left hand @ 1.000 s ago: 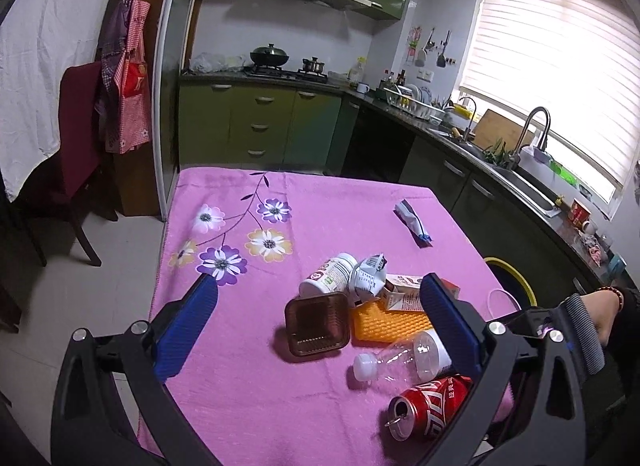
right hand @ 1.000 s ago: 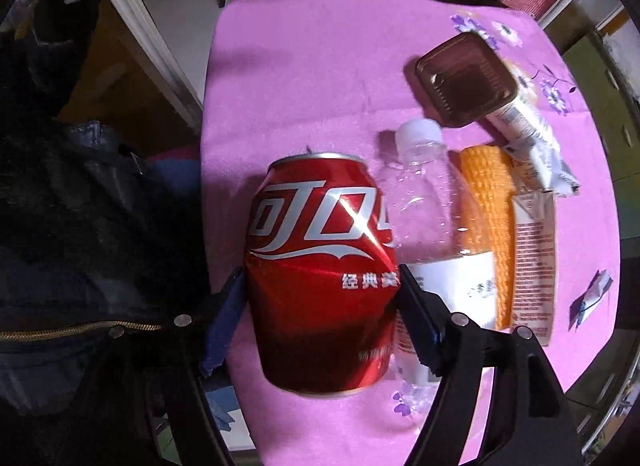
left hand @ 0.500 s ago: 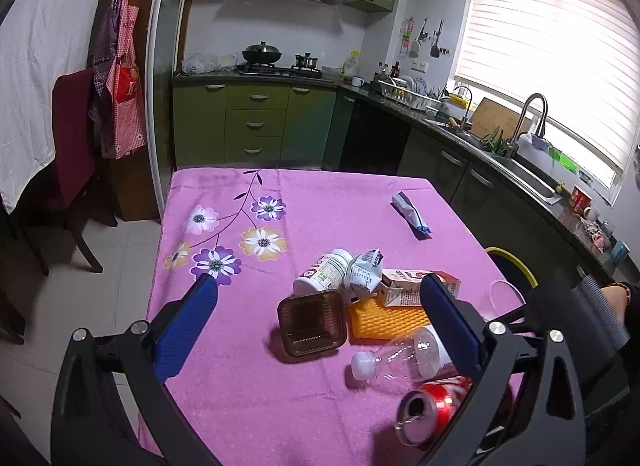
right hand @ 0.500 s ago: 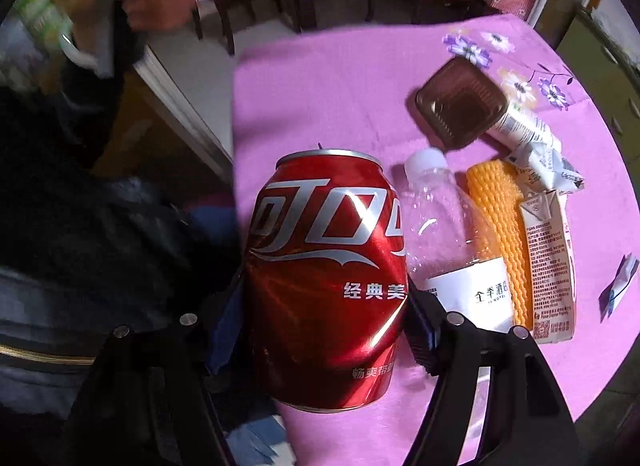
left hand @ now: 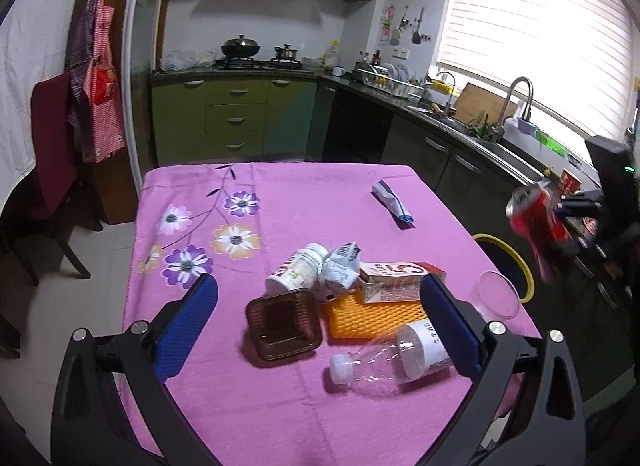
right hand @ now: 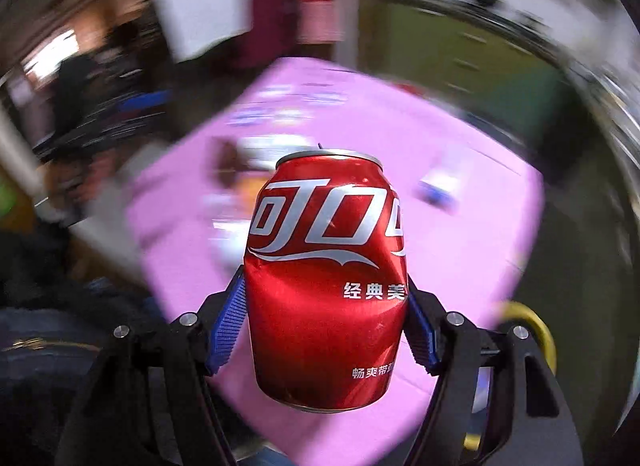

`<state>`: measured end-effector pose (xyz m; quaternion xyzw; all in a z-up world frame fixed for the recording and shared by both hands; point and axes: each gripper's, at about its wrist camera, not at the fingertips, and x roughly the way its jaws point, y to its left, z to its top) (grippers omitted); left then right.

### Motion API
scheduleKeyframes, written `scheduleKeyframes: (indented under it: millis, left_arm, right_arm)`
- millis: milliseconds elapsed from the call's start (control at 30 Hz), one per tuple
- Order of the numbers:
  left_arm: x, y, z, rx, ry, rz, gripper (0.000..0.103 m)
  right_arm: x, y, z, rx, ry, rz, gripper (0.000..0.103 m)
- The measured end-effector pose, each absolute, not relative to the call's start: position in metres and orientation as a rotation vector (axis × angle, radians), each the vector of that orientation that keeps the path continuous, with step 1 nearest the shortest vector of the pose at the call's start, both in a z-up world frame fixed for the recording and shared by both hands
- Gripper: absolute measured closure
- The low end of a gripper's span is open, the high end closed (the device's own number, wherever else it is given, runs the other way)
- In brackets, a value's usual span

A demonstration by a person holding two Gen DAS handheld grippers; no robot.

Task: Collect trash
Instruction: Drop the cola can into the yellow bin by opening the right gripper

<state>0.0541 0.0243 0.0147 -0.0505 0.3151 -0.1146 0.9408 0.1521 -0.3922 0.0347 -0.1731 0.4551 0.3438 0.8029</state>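
My right gripper (right hand: 326,330) is shut on a dented red cola can (right hand: 326,286) and holds it in the air off the table's right side; the can also shows in the left wrist view (left hand: 538,225). My left gripper (left hand: 320,322) is open and empty above the near part of the pink table (left hand: 280,201). Below it lie a brown plastic tub (left hand: 284,324), a clear plastic bottle (left hand: 394,358), an orange mesh pad (left hand: 372,316), a drink carton (left hand: 400,280), a white pill bottle (left hand: 294,272), a crumpled white carton (left hand: 340,268) and a clear lid (left hand: 498,294).
A small blue-white wrapper (left hand: 392,201) lies at the table's far right. A dark bin with a yellow rim (left hand: 506,266) stands beside the table's right edge, also in the right wrist view (right hand: 532,326). Kitchen cabinets stand behind, a dark chair (left hand: 52,169) at left.
My right gripper has lifted the cola can off the table and swung it up and out to the right. The left gripper has stayed open, with its view risen slightly.
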Motion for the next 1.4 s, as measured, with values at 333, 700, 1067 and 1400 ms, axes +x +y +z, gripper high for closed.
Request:
scheduleKeyframes:
  millis: [333, 700, 1067, 1400]
  left_arm:
    - [0.062, 0.004, 0.014, -0.052, 0.662, -0.243, 0.007]
    - [0.079, -0.002, -0.005, -0.019, 0.733, -0.2, 0.007]
    - [0.107, 0.003, -0.046, -0.031, 0.841, -0.157, 0.007]
    - [0.135, 0.014, -0.074, -0.118, 0.962, -0.068, 0.007]
  right_arm:
    - [0.257, -0.571, -0.096, -0.157, 1.295, 0.127, 0.034]
    - [0.292, -0.61, -0.161, -0.042, 1.36, 0.054, 0.034]
    - [0.281, -0.615, -0.161, -0.015, 1.349, 0.038, 0.027]
    - [0.275, -0.598, -0.156, -0.015, 1.331, 0.081, 0.027]
